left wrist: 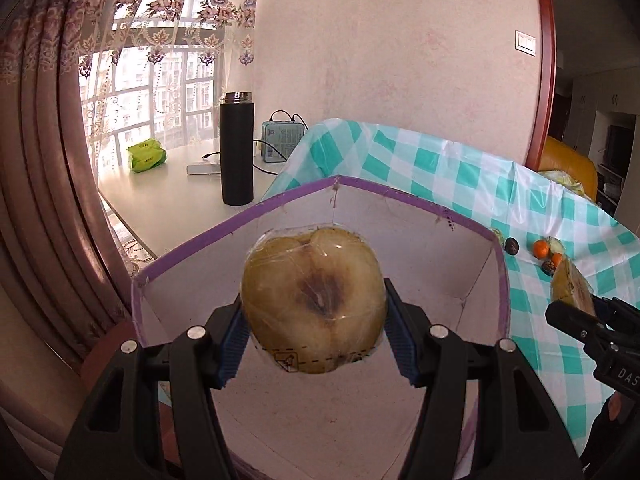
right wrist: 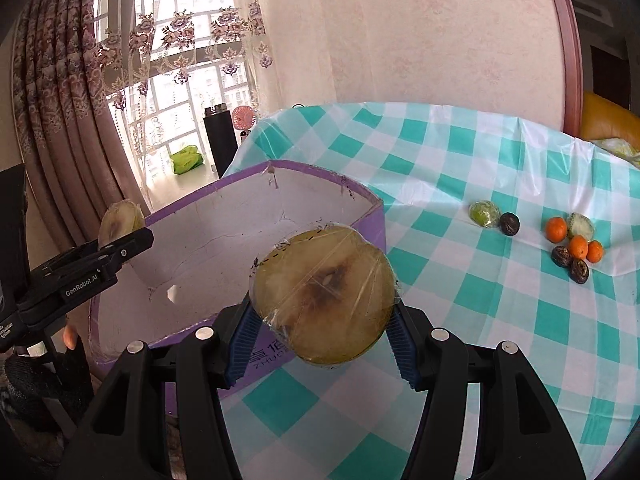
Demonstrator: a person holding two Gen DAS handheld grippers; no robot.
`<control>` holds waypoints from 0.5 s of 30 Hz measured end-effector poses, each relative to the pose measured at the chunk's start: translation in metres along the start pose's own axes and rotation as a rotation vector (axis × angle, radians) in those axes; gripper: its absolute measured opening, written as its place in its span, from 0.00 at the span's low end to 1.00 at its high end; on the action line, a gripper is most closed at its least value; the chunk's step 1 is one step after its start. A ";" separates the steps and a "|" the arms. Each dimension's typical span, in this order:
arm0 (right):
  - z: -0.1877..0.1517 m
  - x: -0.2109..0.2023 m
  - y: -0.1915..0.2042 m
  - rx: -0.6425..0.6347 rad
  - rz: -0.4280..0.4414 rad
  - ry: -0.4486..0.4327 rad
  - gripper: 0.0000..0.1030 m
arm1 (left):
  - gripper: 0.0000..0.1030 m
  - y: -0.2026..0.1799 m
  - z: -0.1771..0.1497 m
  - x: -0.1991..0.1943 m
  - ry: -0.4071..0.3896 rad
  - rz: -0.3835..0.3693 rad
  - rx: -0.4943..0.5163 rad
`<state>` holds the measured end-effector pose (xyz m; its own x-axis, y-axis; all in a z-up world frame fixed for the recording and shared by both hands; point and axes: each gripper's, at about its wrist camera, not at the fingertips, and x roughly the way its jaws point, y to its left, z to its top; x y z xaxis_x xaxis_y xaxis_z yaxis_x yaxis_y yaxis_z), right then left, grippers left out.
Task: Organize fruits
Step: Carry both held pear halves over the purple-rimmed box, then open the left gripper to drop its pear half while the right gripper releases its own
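Your left gripper (left wrist: 314, 312) is clamped on a cling-wrapped apple half (left wrist: 314, 300), blue pads (left wrist: 234, 336) pressing both flanks, cut face and browned core turned toward the camera, and it hangs right over the open purple box (left wrist: 502, 280), whose white inside looks bare as far as this view shows. Your right gripper (right wrist: 322, 316) has the matching job: it is clenched on a second wrapped apple half (right wrist: 324, 292), held at the box's near right corner, partly above the rim and partly above the checked tablecloth (right wrist: 460, 184). From the right wrist view you can see your left gripper off to the side with its fruit above the box's far wall, and a fingertip of the hand (right wrist: 70, 336) that carries it. Farther out on the cloth, plenty waits: a wrapped green fruit (right wrist: 484, 213) beside a dark walnut-like piece (right wrist: 510, 224), then a cluster of three small oranges (right wrist: 557, 229), another wrapped pale fruit (right wrist: 581, 225) and two more dark pieces (right wrist: 561, 256). Beyond the table, a black flask (left wrist: 237, 148) and a green packet (left wrist: 146, 155) sit on the windowsill, none of your concern. By my reading you are early: nothing seems boxed, two halves are poised to go in, and the whole scatter at the right is left to collect.
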<state>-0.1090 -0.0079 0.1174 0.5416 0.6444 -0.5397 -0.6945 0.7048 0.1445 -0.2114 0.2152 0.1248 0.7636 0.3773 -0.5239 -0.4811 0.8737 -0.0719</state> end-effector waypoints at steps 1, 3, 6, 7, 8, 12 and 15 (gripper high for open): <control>0.007 0.005 0.010 -0.020 0.010 0.004 0.56 | 0.59 0.005 0.001 0.004 0.020 0.016 0.004; 0.020 0.019 0.029 -0.065 0.020 0.024 0.56 | 0.59 0.011 -0.002 0.013 0.066 0.046 0.027; 0.030 0.043 0.053 -0.136 0.014 0.083 0.56 | 0.59 0.021 -0.004 0.025 0.118 0.063 0.036; 0.031 0.052 0.060 -0.161 0.008 0.113 0.56 | 0.59 0.022 -0.006 0.029 0.136 0.066 0.045; 0.032 0.062 0.066 -0.184 -0.004 0.146 0.56 | 0.59 0.023 -0.007 0.031 0.152 0.069 0.056; 0.027 0.102 0.082 -0.249 -0.034 0.304 0.56 | 0.59 0.021 -0.015 0.040 0.208 0.087 0.107; 0.019 0.131 0.090 -0.328 -0.103 0.420 0.56 | 0.60 0.016 -0.018 0.042 0.231 0.107 0.155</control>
<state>-0.0914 0.1461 0.0756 0.4255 0.3560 -0.8320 -0.7956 0.5853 -0.1565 -0.1949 0.2396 0.0863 0.5855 0.4057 -0.7018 -0.4687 0.8758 0.1152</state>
